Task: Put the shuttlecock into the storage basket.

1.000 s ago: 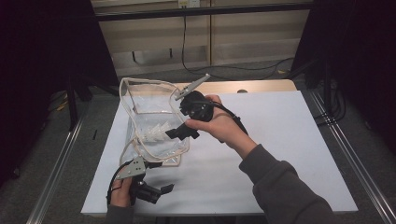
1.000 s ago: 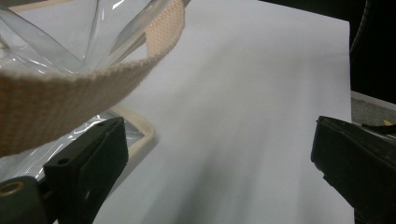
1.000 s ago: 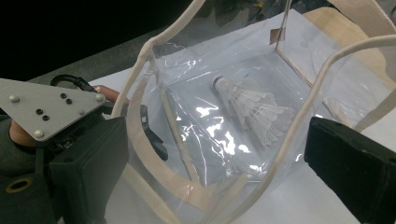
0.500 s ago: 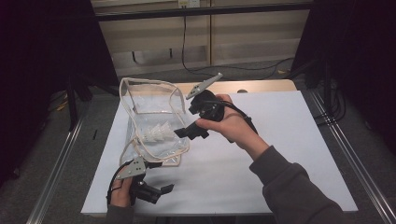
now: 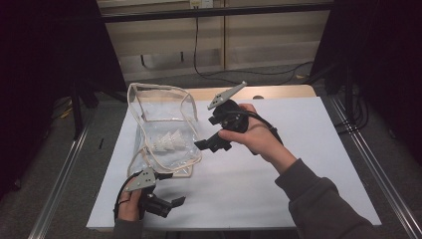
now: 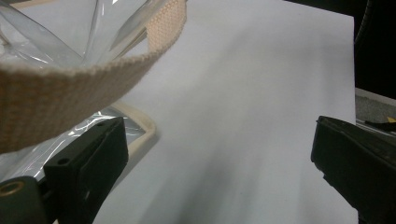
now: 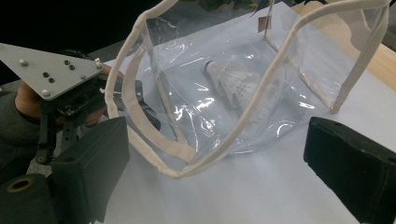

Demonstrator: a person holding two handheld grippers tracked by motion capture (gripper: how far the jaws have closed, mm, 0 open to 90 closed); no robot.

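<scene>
Right gripper [image 5: 209, 144] nearer, jaws spread and empty, facing the clear pouch [image 7: 261, 93]; shuttlecock [image 7: 233, 81] inside, straight ahead, lying cork-away.

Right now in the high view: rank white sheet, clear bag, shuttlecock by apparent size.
1. White sheet, covering most of the table.
2. Clear bag, far-left part of the sheet.
3. Shuttlecock, small, inside the bag.
No close calls.
</scene>
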